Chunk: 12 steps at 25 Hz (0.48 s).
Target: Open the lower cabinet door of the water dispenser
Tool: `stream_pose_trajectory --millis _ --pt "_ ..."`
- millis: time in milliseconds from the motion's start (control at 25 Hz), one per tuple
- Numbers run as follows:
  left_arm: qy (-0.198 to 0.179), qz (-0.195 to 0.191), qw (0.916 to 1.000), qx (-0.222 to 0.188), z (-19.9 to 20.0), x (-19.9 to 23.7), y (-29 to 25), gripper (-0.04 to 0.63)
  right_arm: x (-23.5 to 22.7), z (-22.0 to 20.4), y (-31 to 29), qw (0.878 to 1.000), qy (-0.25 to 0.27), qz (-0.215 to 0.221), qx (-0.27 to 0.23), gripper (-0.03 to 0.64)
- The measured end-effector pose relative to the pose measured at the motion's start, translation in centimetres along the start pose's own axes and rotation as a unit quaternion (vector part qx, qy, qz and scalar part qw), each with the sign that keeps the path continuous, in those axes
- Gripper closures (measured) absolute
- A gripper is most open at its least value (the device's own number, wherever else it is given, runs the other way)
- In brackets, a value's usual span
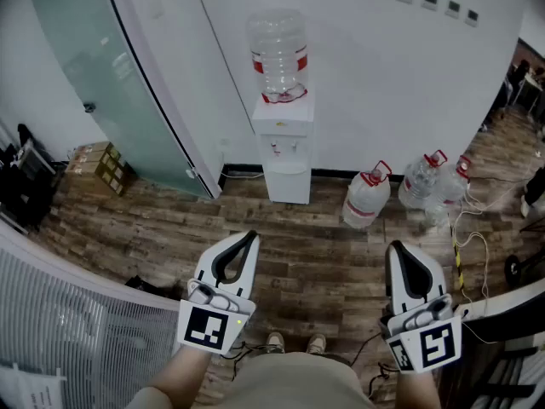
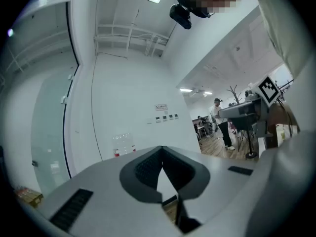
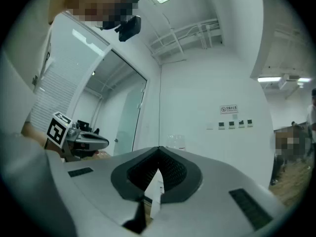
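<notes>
Well beyond jaws of left gripper [image 1: 248, 240] and right gripper [image 1: 397, 250], water dispenser [image 1: 284, 150].

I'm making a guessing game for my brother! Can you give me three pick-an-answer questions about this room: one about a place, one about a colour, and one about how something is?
1. Where does the water dispenser stand?
A) against the white wall
B) on a desk
C) inside a cupboard

2. What colour is the band on its top bottle?
A) blue
B) red
C) green

3. How are the right gripper jaws?
A) wide apart
B) shut on a cup
C) shut, empty

Answers:
1 A, its back meets the wall.
2 B, a red band circles the clear bottle.
3 C, the tips meet with nothing between.
</notes>
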<state>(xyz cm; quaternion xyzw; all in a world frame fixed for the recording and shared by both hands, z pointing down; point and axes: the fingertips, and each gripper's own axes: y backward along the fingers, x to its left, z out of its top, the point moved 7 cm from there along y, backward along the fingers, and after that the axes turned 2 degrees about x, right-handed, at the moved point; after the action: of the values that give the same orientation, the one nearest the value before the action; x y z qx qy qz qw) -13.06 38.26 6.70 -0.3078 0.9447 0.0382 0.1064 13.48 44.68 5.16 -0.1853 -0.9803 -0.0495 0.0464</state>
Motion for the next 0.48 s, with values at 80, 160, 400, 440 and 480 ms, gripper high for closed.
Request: stream_pose_trajectory --millis 80,160,400,440,480 --pt "0.001 0.000 1.0000 0.000 0.1 -0.2 0.0 0.591 -0.1 0.1 0.3 1.000 -0.008 0.006 -0.009 0.611" --pt "-0.001 0.000 1.0000 0.000 0.1 -0.5 -0.1 0.591 -0.3 0.0 0.5 1.000 -0.010 0.007 -0.010 0.609" --pt "-0.004 0.003 1.0000 0.004 0.4 -1.4 -0.3 0.591 -1.3 -0.5 0.9 1.000 -0.015 0.006 -0.002 0.609" --pt "-0.005 0.004 1.0000 0.005 0.4 -1.5 -0.3 0.591 -1.5 -0.5 0.9 1.000 -0.015 0.005 -0.001 0.609" --pt "-0.006 0.005 1.0000 0.006 0.5 -1.7 -0.3 0.589 -1.6 -0.6 1.0 1.000 -0.015 0.005 0.001 0.609"
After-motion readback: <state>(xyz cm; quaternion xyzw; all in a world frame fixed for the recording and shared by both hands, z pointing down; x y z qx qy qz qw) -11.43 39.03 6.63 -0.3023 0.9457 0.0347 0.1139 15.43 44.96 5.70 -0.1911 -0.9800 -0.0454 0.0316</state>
